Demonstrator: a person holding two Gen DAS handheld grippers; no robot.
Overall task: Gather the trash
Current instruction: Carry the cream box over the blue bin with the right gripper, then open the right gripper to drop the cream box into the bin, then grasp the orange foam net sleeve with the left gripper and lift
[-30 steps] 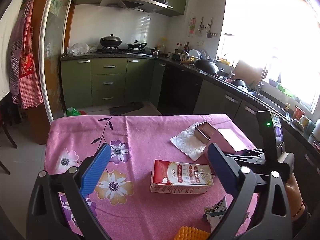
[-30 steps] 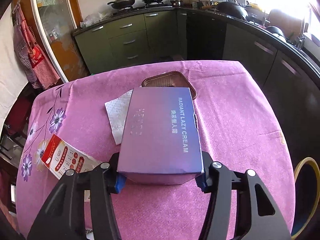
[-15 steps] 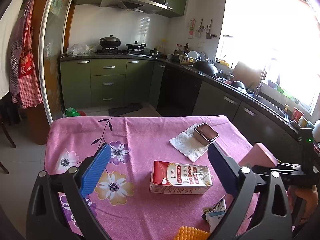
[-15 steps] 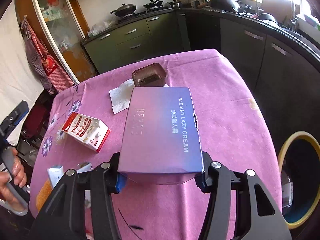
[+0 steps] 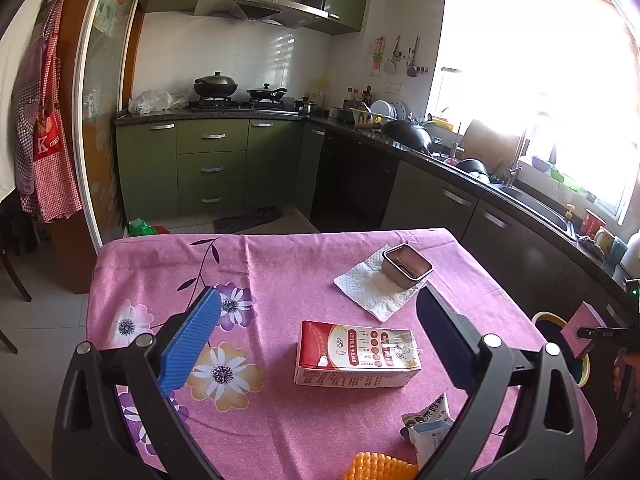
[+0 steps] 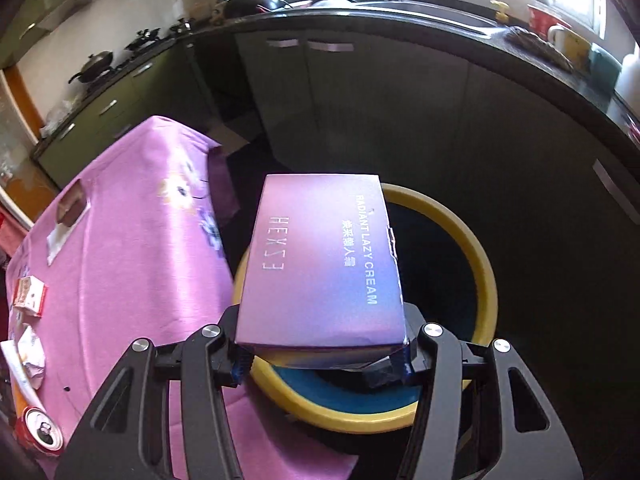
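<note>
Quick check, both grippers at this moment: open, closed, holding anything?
Left gripper: open, holding nothing.
Right gripper: closed on the purple cream box, over the yellow-rimmed bin.

Left gripper wide and empty over the worktop; right gripper clamped on a box, off the worktop's right edge.

The left gripper [image 5: 316, 344] points gently downward above the near part of the worktop [image 5: 280, 280], its blue pads set far apart with nothing pressed between them. The right gripper [image 6: 322, 360] tilts steeply down beyond the worktop's right edge, both pads pressing the near end of the purple box [image 6: 320, 260].
</note>
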